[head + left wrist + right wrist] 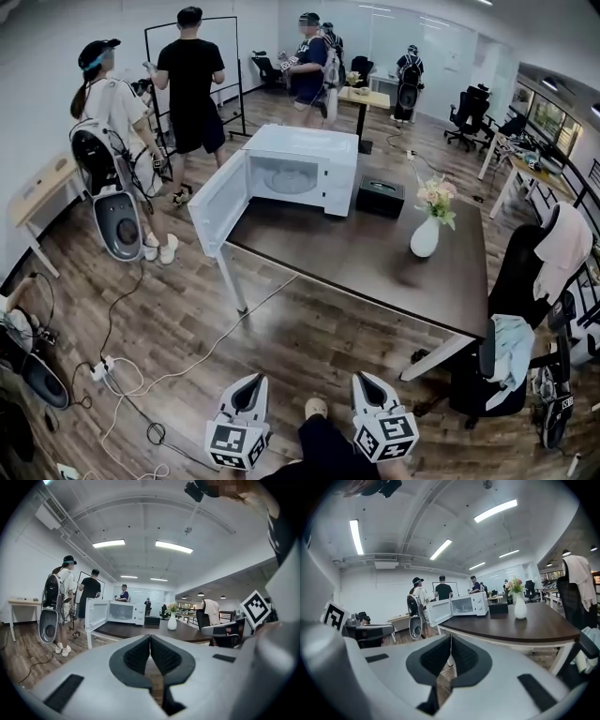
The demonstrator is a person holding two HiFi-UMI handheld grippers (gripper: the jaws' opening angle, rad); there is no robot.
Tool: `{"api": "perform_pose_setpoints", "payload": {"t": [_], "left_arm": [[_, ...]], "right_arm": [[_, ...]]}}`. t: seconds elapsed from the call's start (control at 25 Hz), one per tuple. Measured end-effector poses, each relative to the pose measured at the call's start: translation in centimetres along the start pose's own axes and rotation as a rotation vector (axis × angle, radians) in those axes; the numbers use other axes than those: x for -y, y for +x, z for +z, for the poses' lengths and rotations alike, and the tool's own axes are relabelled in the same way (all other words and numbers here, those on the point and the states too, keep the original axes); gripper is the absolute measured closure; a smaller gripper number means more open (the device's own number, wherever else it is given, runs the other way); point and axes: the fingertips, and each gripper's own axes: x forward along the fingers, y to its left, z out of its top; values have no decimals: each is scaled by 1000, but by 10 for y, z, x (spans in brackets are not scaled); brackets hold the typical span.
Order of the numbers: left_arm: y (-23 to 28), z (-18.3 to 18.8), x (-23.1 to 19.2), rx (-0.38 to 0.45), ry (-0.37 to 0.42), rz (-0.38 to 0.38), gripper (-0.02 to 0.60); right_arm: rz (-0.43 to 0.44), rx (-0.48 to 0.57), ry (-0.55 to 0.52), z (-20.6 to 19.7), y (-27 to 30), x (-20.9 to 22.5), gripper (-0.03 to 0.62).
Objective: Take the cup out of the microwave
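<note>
1. Office room with a wood-plank floor (281, 328); several persons (190, 84) stand beyond the worktop.
2. Worktop (375, 267): dark brown top on white legs. It carries the microwave, a black box and a vase.
3. Microwave (323, 164): white, at the worktop's far-left corner. Its door (217, 202) is swung wide open to the left, with the cavity facing the head view.
4. Cup: cannot be made out in any view. The cavity shows only a pale round shape, too small to tell.
5. Black box (381, 197): just beside the microwave, on its right.
6. Vase (425, 236): white, upright, holding flowers; near the worktop's right side, well apart from the microwave.
7. Left gripper (248, 384): jaws pressed together, nothing between them. It is over the floor, well apart from the worktop and pointed toward it.
8. Right gripper (367, 382): jaws likewise closed and empty, beside the left gripper and pointing the same way.
9. Office chair (525, 281): black, draped with cloth, at the worktop's right.
</note>
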Motion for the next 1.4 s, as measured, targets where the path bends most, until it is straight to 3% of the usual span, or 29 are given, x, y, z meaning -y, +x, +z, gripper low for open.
{"api": "perform_pose_setpoints", "payload": {"t": [0.24,0.68,1.2,1.4], "left_arm": [[84,25,-25,9,14,-6,577],[202,60,-72,42,0,59,577],[255,68,-101,19,-20,109,577],[280,67,-114,8,-42,103,577]], "right_arm": [[20,8,-17,36,79,38,600],[86,13,-43,91,202,90,600],[153,-38,-31,102,270,99,600],[139,-55,-18,102,293,107,600]]}}
